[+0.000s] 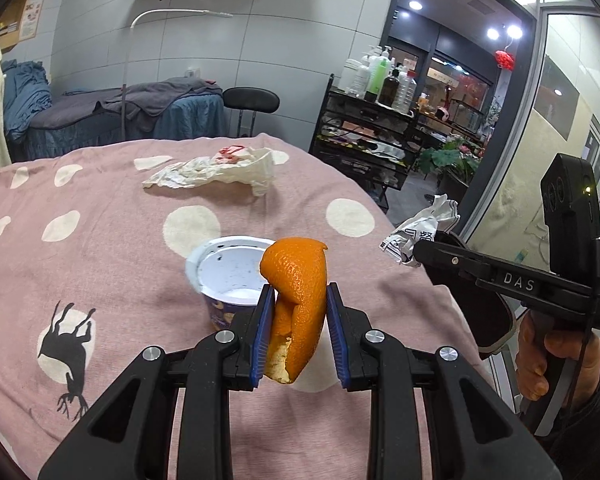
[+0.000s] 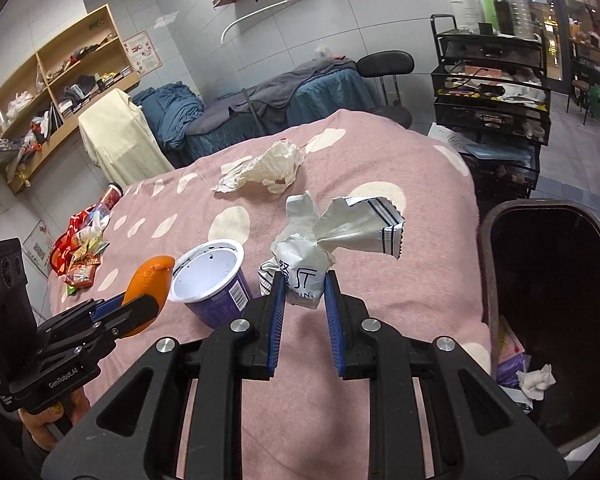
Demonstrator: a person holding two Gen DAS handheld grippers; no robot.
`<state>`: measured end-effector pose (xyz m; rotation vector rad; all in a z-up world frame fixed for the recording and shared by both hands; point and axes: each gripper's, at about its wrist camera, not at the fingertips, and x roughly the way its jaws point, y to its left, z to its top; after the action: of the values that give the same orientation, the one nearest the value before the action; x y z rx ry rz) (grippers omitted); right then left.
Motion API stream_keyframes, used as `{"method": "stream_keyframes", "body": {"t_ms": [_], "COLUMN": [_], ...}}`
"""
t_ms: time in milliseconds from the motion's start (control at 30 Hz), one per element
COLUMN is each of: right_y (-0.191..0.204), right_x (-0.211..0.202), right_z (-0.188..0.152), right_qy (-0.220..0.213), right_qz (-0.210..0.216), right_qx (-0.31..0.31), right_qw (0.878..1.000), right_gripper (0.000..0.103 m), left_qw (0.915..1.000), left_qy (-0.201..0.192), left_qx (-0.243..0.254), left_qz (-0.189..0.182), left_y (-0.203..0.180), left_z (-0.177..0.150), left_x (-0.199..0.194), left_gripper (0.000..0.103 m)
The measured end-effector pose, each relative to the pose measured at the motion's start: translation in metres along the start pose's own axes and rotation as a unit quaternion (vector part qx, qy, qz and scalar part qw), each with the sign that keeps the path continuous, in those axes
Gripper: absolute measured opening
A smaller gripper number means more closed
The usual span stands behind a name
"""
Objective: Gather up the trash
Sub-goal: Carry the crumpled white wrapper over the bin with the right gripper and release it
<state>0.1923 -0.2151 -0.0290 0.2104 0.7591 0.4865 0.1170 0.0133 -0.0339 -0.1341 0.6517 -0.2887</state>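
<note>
Your left gripper (image 1: 298, 312) is clamped on an orange peel (image 1: 298, 280), beside the empty cup (image 1: 230, 270). Your right gripper (image 2: 303, 296) pinches a crumpled wrapper (image 2: 332, 236), near the dark bin (image 2: 485, 240).

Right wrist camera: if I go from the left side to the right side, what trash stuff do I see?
Red wrapper pile → orange peel in the left gripper → yogurt cup → crumpled white packet in the right gripper → black trash bin.

Orange peel (image 1: 300, 300) and crumpled white wrapper (image 2: 312, 268) held aloft.
</note>
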Motion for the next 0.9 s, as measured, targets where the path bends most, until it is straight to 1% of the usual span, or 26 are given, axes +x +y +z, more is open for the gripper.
{"method": "stream_keyframes", "body": {"t_ms": [167,433,667,867,900], "right_y": [-0.016,-0.045,-0.076,-0.100,-0.105], "right_x": [-0.017,-0.043,-0.059,-0.060,-0.059], "right_z": [-0.007,-0.016,-0.026,-0.032,-0.034], "right_qy": [-0.014,-0.041,-0.056,-0.051,-0.048], "right_qz": [-0.012,-0.049,-0.107,-0.145,-0.158], "right_qx": [0.017,0.042,0.058,0.074,0.077], "right_qw": [1.000,0.997,0.991,0.985,0.983], "right_gripper": [0.021,0.021,0.021,0.021,0.021], "left_qw": [0.9998,0.9987,0.9971,0.9955,0.9953], "left_qy": [-0.001,0.000,0.005,0.014,0.015], "left_qx": [0.008,0.024,0.042,0.051,0.052], "left_qz": [-0.017,-0.045,-0.063,-0.078,-0.080], "left_y": [-0.014,-0.042,-0.062,-0.077,-0.079], "left_z": [0.002,0.003,0.004,0.004,0.005], "left_x": [0.005,0.013,0.019,0.027,0.028], "left_gripper": [0.027,0.027,0.027,0.027,0.027]}}
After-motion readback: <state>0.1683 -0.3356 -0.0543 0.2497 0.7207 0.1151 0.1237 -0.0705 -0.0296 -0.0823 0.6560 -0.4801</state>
